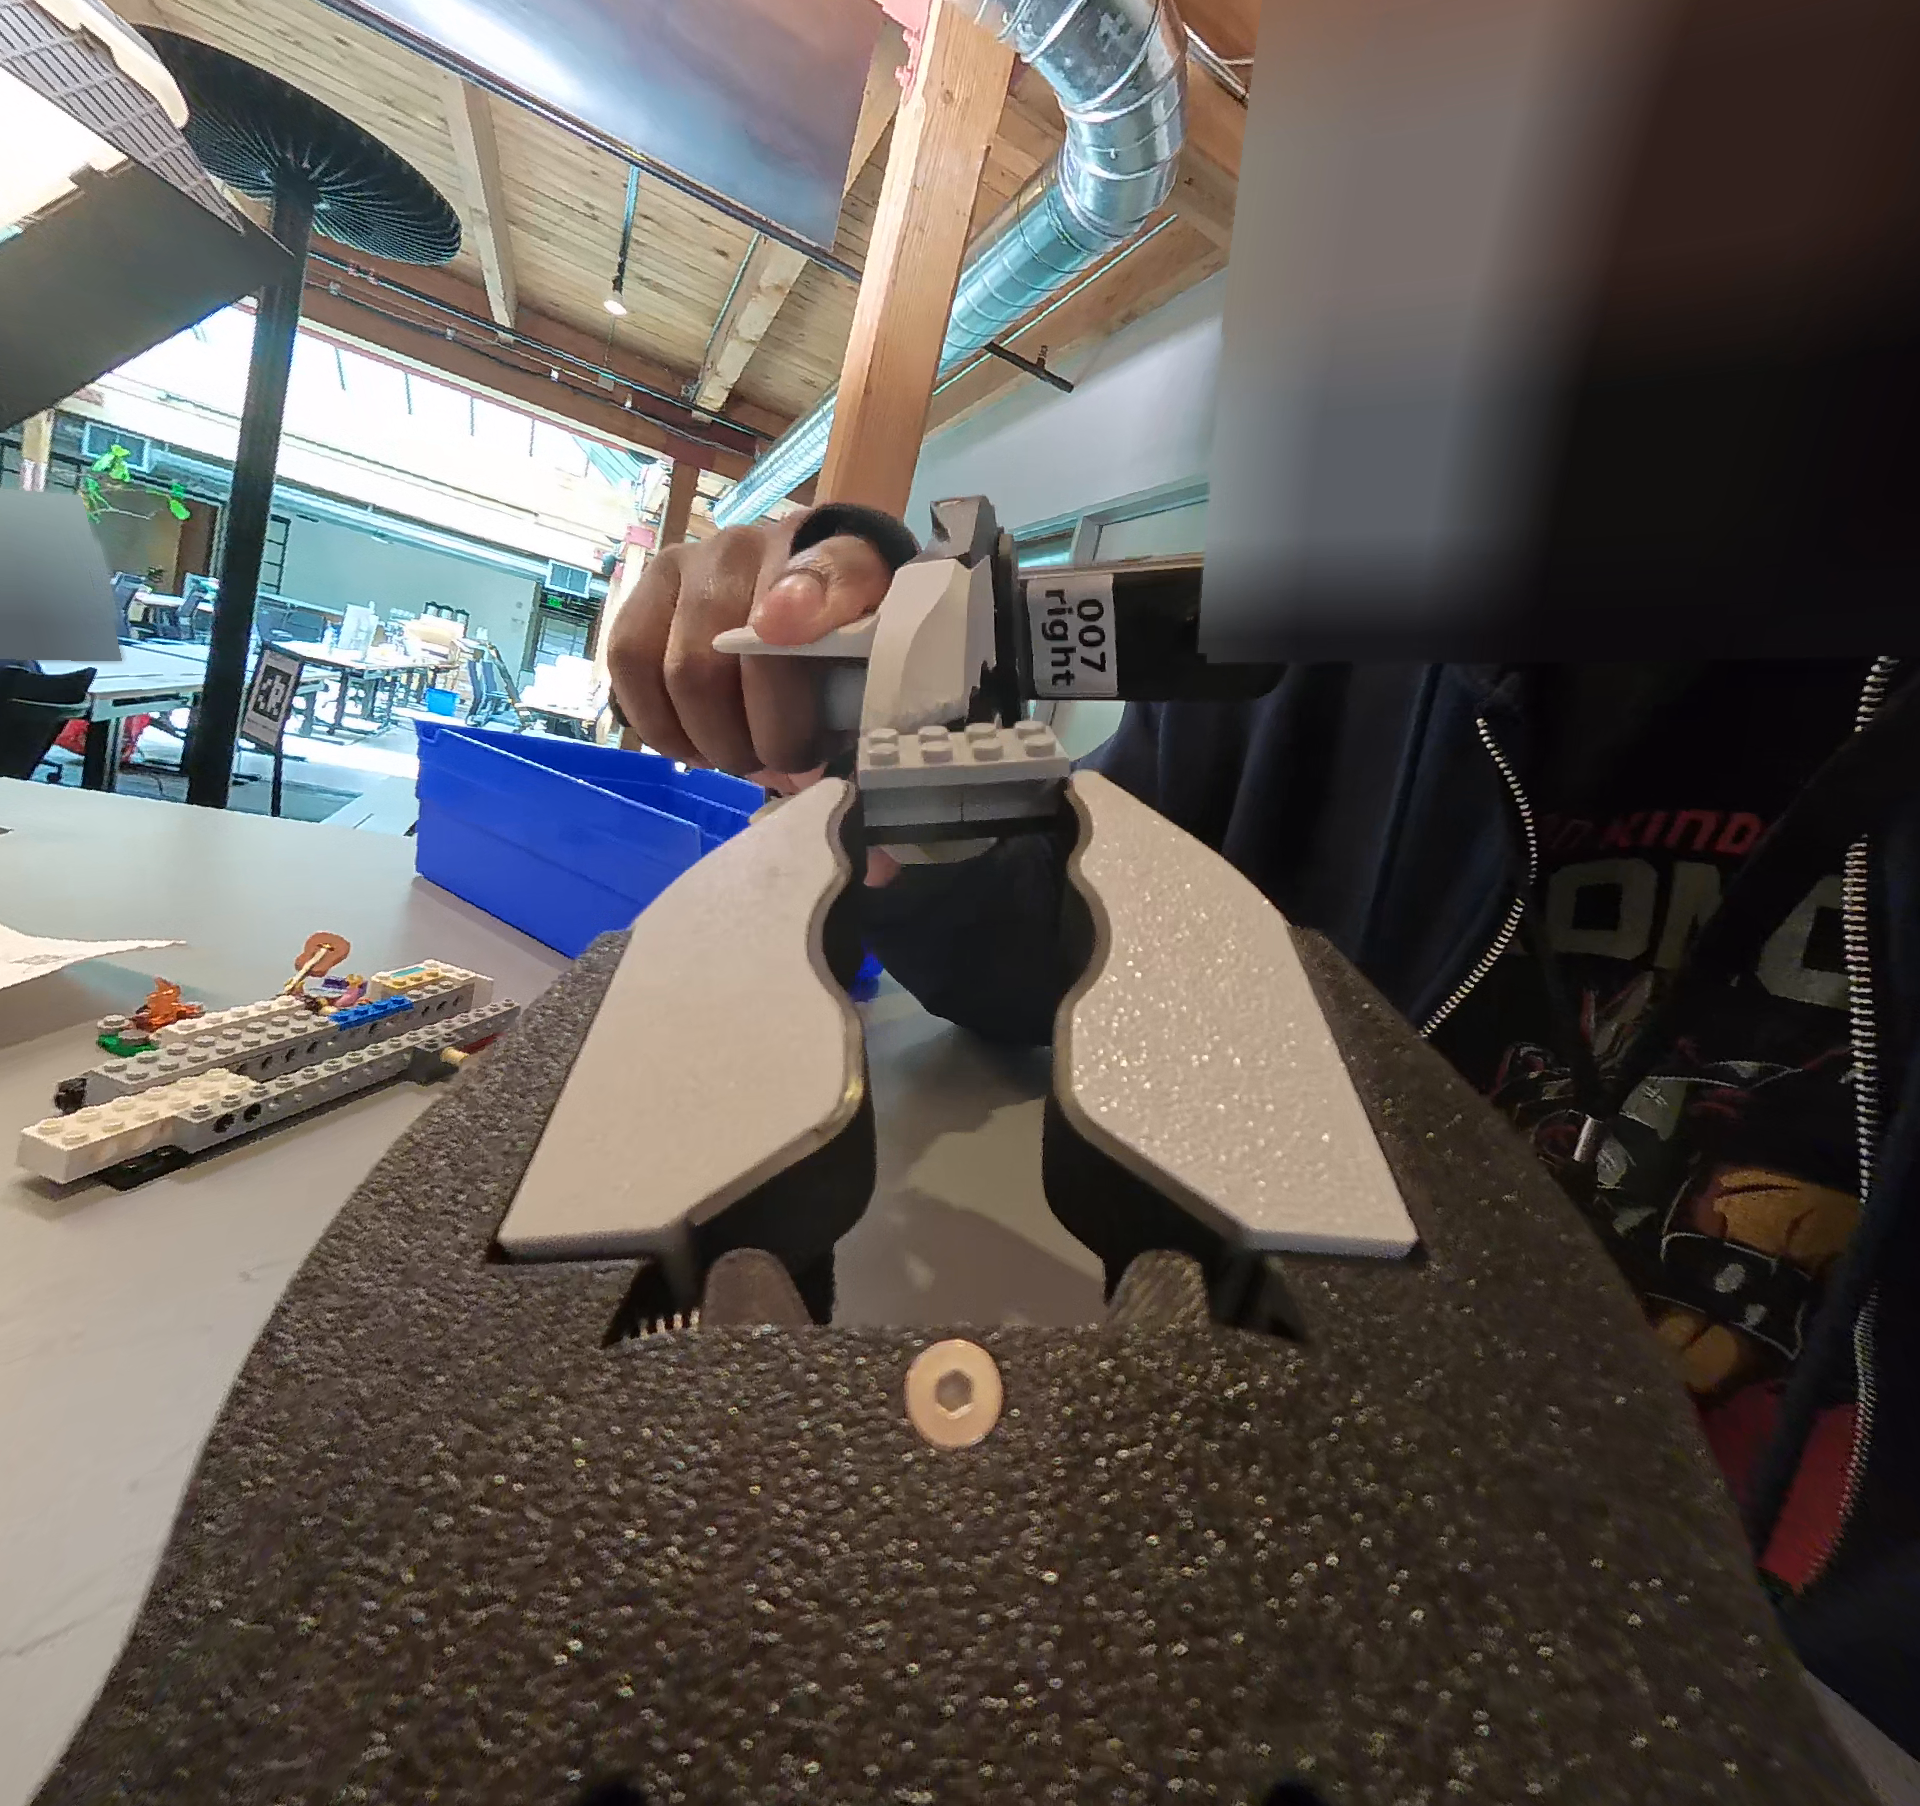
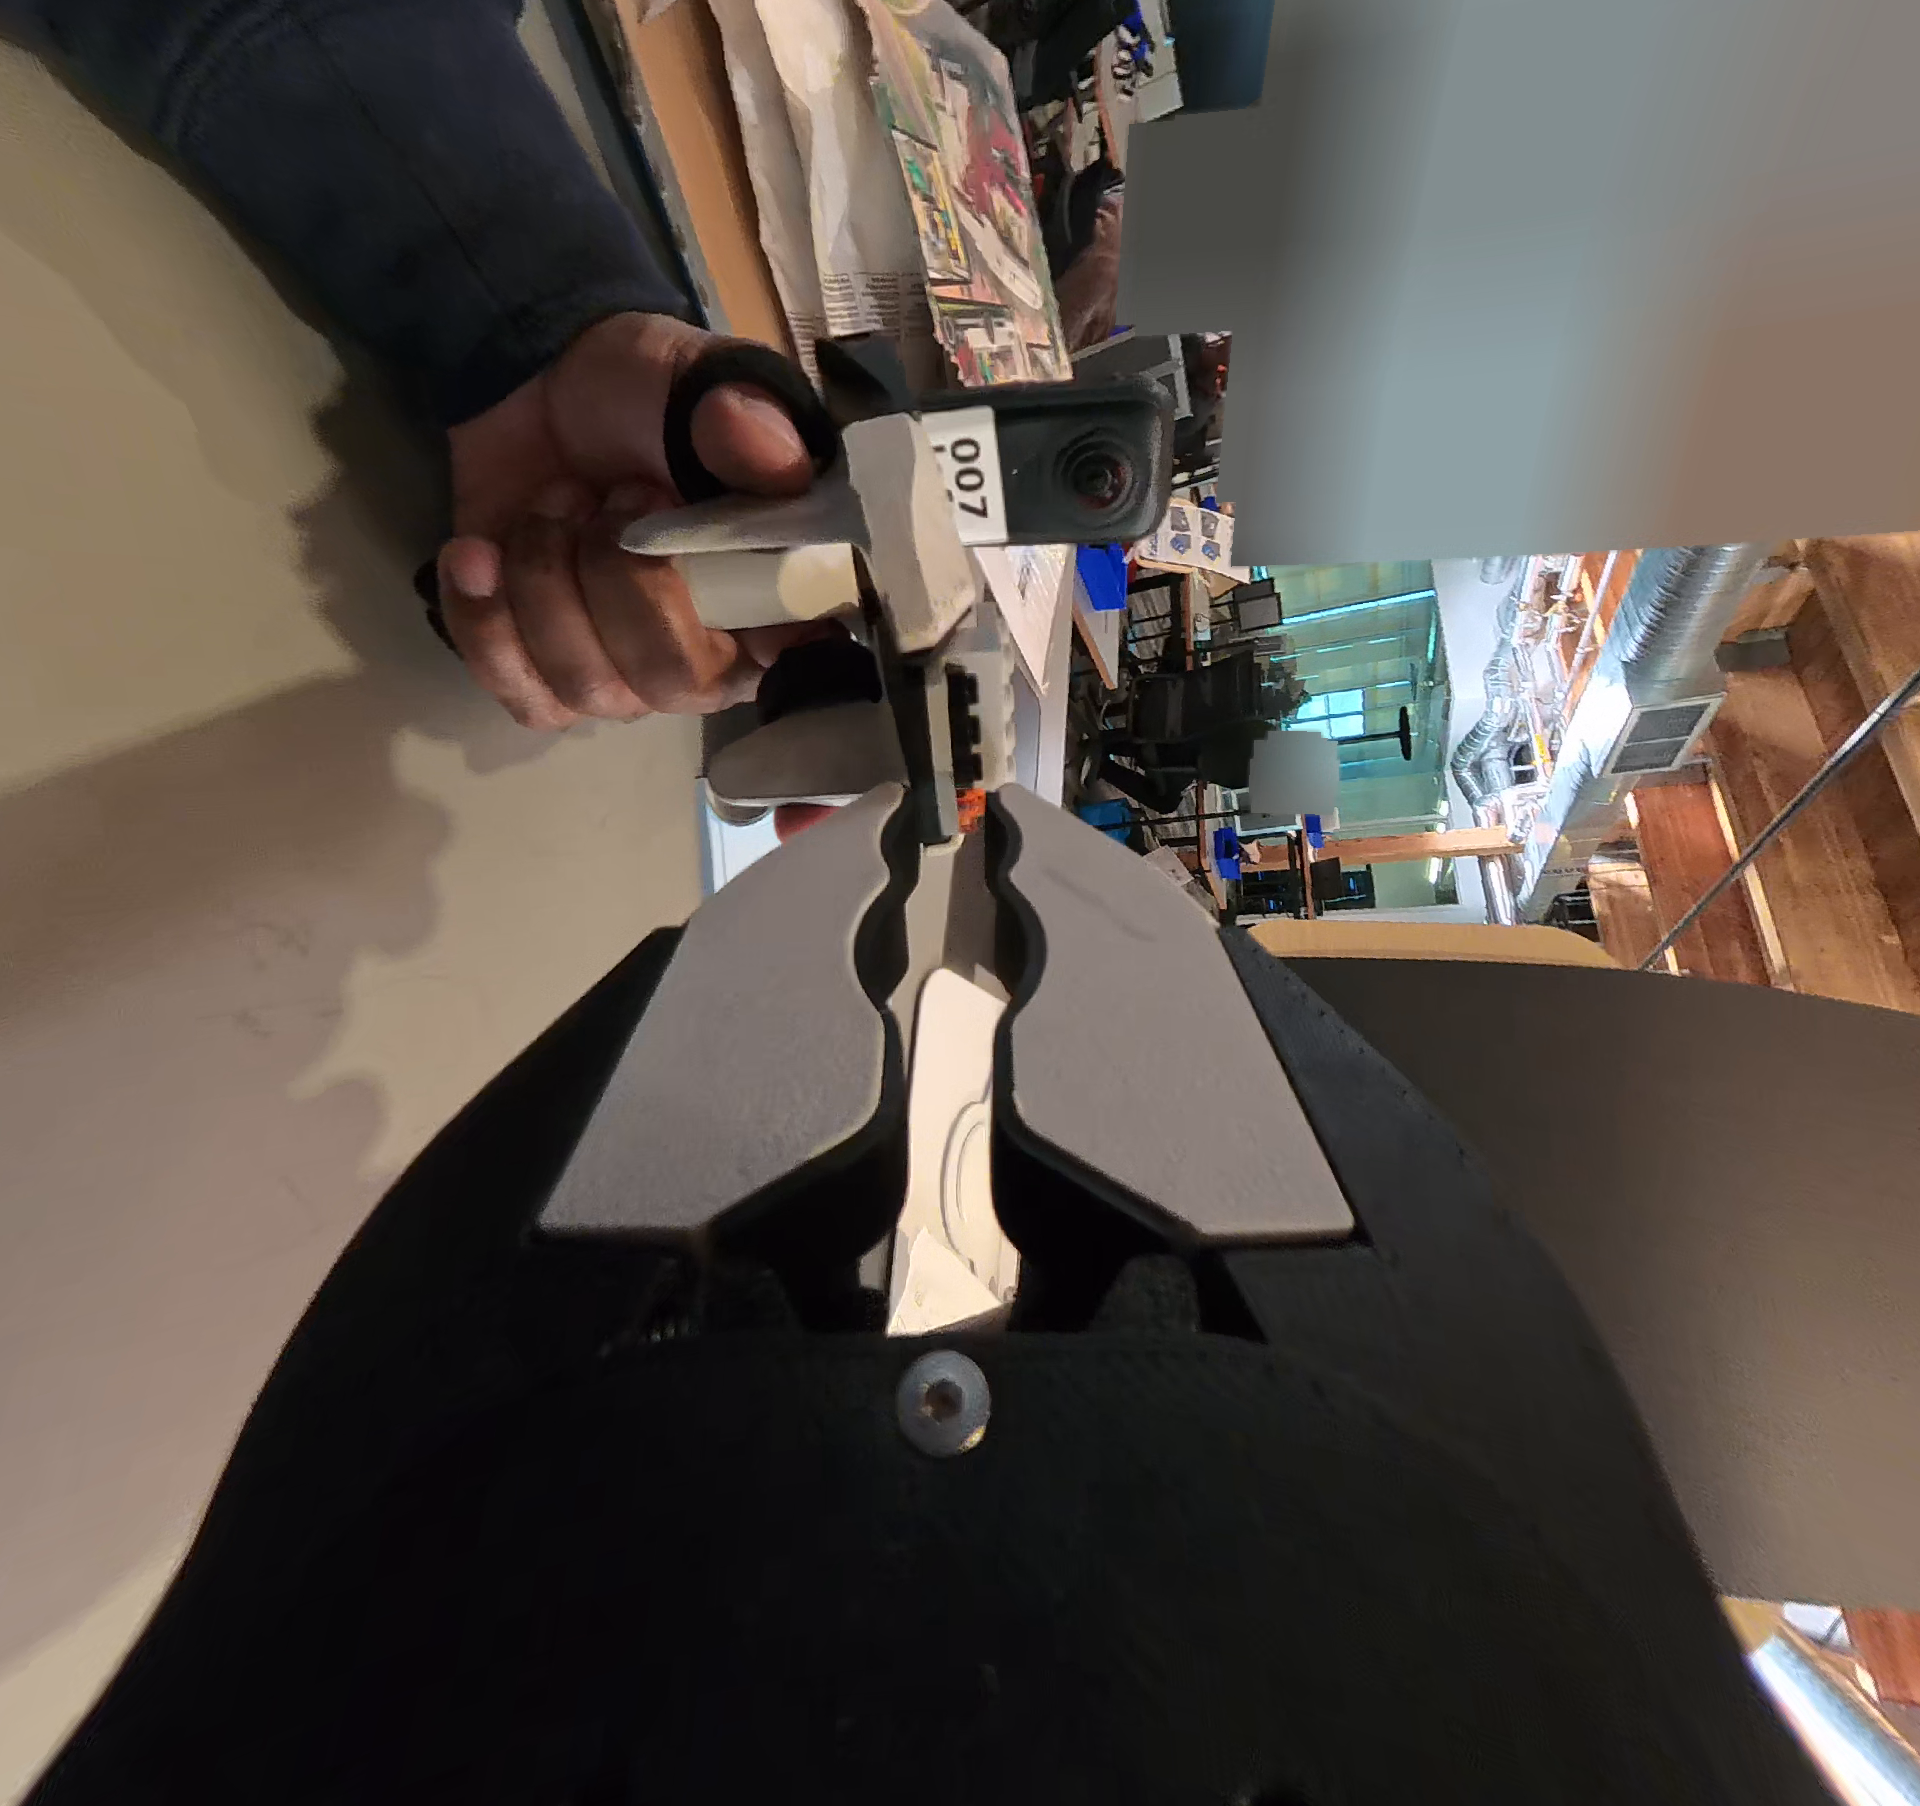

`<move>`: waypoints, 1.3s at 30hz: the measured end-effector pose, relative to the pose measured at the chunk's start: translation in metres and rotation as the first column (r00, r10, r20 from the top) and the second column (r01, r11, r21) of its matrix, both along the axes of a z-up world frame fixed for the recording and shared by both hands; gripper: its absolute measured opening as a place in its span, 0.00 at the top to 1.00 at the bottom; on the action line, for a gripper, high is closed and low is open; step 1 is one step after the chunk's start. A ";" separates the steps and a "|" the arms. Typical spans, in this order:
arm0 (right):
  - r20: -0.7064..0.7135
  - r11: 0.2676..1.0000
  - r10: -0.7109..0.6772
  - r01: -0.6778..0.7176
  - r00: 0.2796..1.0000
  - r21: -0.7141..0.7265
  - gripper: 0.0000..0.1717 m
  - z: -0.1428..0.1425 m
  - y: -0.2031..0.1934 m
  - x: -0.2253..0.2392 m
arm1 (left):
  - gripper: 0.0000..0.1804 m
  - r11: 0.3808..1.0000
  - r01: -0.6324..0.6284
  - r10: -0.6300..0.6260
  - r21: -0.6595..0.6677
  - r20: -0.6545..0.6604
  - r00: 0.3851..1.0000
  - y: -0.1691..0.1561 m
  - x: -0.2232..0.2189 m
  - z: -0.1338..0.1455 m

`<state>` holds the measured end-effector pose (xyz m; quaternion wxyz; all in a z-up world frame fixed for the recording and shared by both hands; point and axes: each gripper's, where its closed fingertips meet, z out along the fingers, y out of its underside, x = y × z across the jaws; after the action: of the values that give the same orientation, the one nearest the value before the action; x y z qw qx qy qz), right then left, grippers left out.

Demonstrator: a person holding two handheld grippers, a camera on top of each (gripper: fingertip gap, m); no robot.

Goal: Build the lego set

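The left gripper (image 1: pixel 961 806) pinches a small stack of grey toy bricks (image 1: pixel 964 769) between its two grey fingertips (image 1: pixel 821 821) — studs up, the top plate light grey, a darker grey layer and a black strip under it, both tips pressed against the stack's ends. The stack is held up off the grey worktop (image 1: pixel 208 873).

In the right wrist view the same brick stack (image 2: pixel 951 728) stands on edge, and the right gripper (image 2: pixel 951 821) has its jaws nearly together on the lower end, pinching the dark grey layer and a small orange piece (image 2: pixel 968 806) beside it. A hand (image 2: pixel 582 551) in a dark blue sleeve (image 2: pixel 343 115) grips the other tool's handle just behind the stack.

On the worktop to the left lies a long white and grey brick model (image 1: pixel 260 1050) with small coloured pieces on top. Behind it stands a blue plastic bin (image 1: pixel 561 811); a sheet of paper (image 1: pixel 62 956) lies near the left edge.
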<state>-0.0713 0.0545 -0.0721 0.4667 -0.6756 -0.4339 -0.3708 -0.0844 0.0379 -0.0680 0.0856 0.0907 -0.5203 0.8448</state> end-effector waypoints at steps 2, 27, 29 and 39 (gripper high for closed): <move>-0.008 0.999 -0.029 0.029 1.000 0.029 0.89 0.001 0.000 0.006 | 0.81 1.000 -0.024 0.024 0.018 -0.002 1.000 0.001 0.003 -0.002; -0.061 0.951 -0.153 0.164 0.986 0.261 0.89 -0.049 -0.031 0.009 | 0.81 0.894 -0.030 0.084 0.448 -0.103 0.991 -0.042 0.012 -0.058; -0.059 0.959 -0.181 0.189 0.982 0.210 0.89 -0.055 -0.034 0.016 | 0.79 0.876 -0.061 0.123 0.478 -0.098 0.988 -0.040 0.016 -0.062; -0.049 0.854 -0.401 0.354 0.915 -0.380 0.89 -0.150 -0.064 0.054 | 0.75 0.806 -0.336 0.383 0.487 0.004 0.924 -0.007 0.047 -0.056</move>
<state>-0.0174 -0.0093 -0.2222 0.2782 -0.8443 -0.3230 -0.3247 -0.0371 0.0305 -0.1236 -0.0766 0.2456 -0.6814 0.6852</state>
